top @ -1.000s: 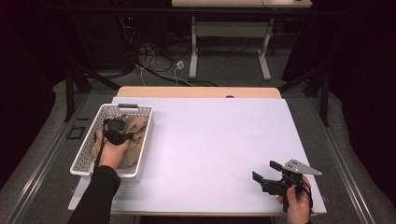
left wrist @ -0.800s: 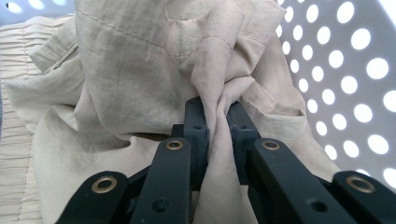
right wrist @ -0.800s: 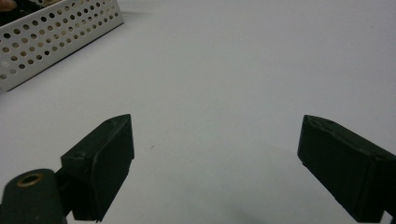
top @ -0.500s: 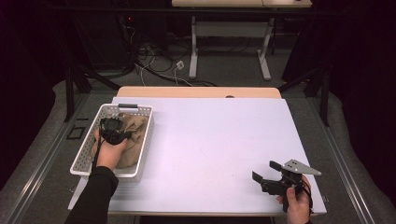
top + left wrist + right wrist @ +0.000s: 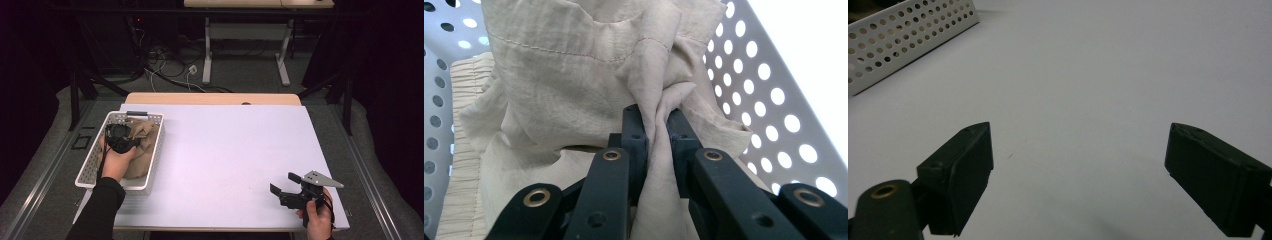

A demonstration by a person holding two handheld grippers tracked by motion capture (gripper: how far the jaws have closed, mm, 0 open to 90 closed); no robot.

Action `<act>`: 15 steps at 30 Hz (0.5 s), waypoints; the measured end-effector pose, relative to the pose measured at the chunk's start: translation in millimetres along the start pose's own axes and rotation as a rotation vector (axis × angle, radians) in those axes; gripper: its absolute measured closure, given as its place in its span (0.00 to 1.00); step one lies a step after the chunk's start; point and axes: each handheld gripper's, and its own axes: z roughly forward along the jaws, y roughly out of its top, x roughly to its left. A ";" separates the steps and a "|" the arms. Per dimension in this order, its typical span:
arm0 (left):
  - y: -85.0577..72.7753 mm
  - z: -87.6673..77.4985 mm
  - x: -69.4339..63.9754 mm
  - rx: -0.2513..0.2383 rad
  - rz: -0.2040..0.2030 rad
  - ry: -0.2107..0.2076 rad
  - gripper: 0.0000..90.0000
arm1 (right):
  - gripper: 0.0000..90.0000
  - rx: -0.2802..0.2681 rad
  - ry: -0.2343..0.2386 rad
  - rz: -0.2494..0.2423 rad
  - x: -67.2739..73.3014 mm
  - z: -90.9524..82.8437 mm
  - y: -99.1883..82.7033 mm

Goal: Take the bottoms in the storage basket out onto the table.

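Since the earlier high view, the left gripper (image 5: 120, 139) has shifted only a little inside the white perforated plastic basket (image 5: 92, 165), while the right gripper (image 5: 292, 192) sits where it was, at the table's near right corner, well apart from the basket; its jaws have just been closing somewhat, with nothing between them.

In the left gripper view the left gripper's (image 5: 655, 131) two black jaws are pinched together on a gathered fold of the crumpled beige woven cloth (image 5: 574, 90) (a stitched seam runs across its upper part); the cloth lies inside the basket (image 5: 769, 100), whose holed wall rises just beside it on the right of that view.

In the right gripper view the right gripper's (image 5: 1078, 165) jaws stand apart over bare white table top (image 5: 1098, 65), gripping nothing; a corner of the basket (image 5: 903, 37) shows far off at the upper left.

From the high view, the cloth (image 5: 145, 137) fills the far and middle part of the basket, which stands at the left edge of the white-covered table (image 5: 235, 150); the person's left hand (image 5: 116, 162) reaches into the basket from its near end.
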 end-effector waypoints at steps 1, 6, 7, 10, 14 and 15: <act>0.2 -0.4 0.2 -0.001 -0.001 -0.002 0.92 | 0.13 0.000 0.001 0.000 0.0 0.1 0.0; 2.9 -5.2 1.1 -0.019 -0.002 -0.006 0.92 | 0.13 0.000 -0.003 0.003 0.0 0.6 -0.2; 3.7 -6.5 1.2 -0.024 0.000 -0.006 0.92 | 0.13 -0.001 -0.003 0.003 0.1 0.7 -0.2; 6.2 -10.9 0.7 -0.032 0.004 -0.007 0.92 | 0.13 -0.001 -0.001 0.004 0.4 0.9 -0.2; 8.2 -14.8 -0.8 -0.045 0.009 -0.011 0.92 | 0.13 -0.001 -0.001 0.003 0.6 1.2 -0.2; 8.5 -15.6 -1.0 -0.047 0.010 -0.011 0.92 | 0.13 -0.001 -0.001 0.004 0.6 1.2 -0.2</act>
